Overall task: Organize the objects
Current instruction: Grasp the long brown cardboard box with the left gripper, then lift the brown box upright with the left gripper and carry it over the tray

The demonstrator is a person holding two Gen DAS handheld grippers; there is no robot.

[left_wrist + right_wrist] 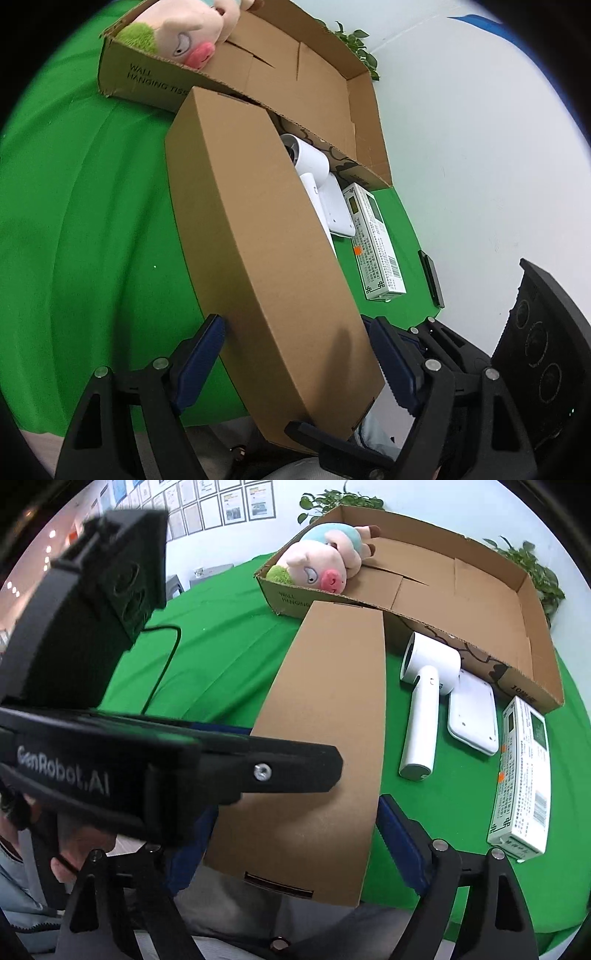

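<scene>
On the green cloth [221,635], I bracket the long closed carton [325,738] with both left gripper [295,365] and right gripper [295,849], jaws wide and flanking its sides, grip uncertain, for two-handed transfer toward the open tray box [517,602].

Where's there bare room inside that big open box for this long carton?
The open box is bare from beside the pig plush to its far end. The green cloth left of the long carton is free. The hair dryer, white device and printed box crowd the right.
</scene>
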